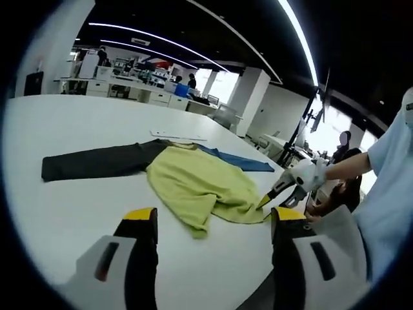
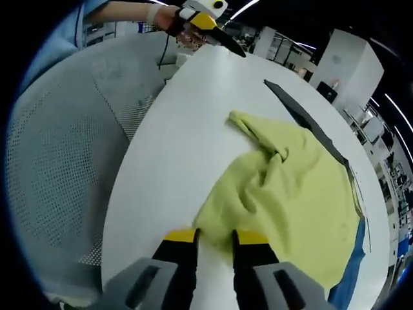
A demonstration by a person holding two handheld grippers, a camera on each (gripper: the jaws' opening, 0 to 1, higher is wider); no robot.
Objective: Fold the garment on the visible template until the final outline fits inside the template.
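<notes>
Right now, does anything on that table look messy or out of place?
Yes. The yellow-green garment lies crumpled and skewed over the dark template, one corner bunched at the right gripper, which is clamped on its edge.

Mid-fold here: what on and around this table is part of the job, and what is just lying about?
Job: yellow garment; dark template and blue template under it; right gripper, at the garment's edge; left gripper.

Lying about: white strip; mesh chair; background desks.
</notes>
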